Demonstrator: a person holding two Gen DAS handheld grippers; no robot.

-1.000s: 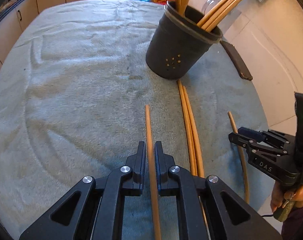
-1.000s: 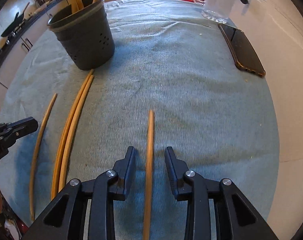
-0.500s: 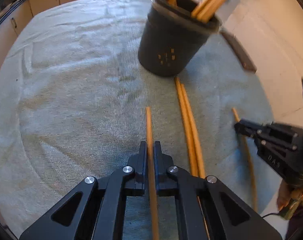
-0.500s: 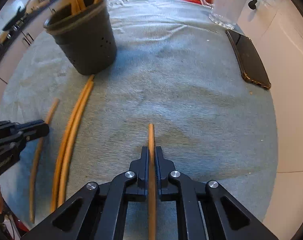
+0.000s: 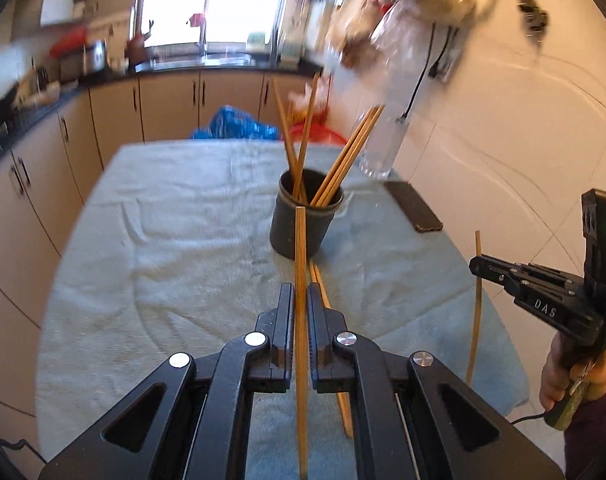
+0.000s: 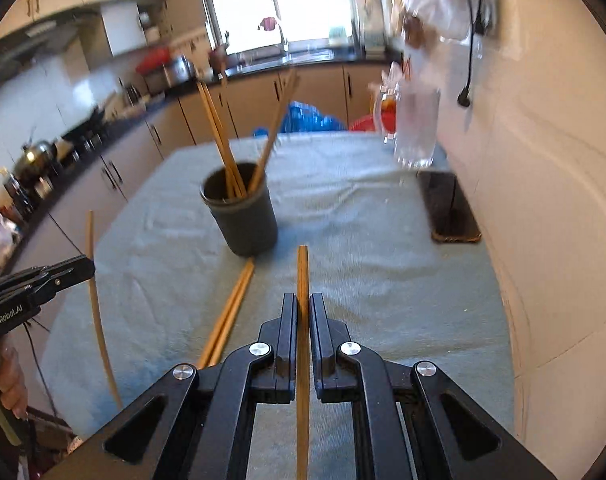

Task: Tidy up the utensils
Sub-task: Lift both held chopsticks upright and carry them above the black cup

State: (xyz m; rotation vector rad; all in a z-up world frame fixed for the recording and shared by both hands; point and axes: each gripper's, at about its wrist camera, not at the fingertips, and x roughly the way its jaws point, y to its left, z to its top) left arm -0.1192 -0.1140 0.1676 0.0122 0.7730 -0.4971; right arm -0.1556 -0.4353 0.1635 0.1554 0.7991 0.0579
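My left gripper [image 5: 299, 296] is shut on a wooden chopstick [image 5: 300, 248], lifted off the towel and pointing at the dark utensil holder [image 5: 303, 228], which holds several chopsticks. My right gripper [image 6: 301, 306] is shut on another chopstick [image 6: 302, 272], also raised, with the holder [image 6: 245, 220] ahead to the left. A pair of chopsticks [image 6: 231, 308] lies on the towel in front of the holder. Each gripper shows in the other's view, the right [image 5: 479, 266] and the left [image 6: 85, 266], each with its held chopstick [image 5: 476, 304] [image 6: 97, 312].
A grey-green towel [image 5: 163, 240] covers the table. A phone [image 6: 449, 210] lies at the right edge near the wall. A glass jug [image 6: 417, 130] stands at the far right. Kitchen cabinets and counter run along the left and back.
Both grippers have lifted their chopsticks off the towel and tilted up; the views now look level across the table. The right gripper closed on its chopstick a second ago.
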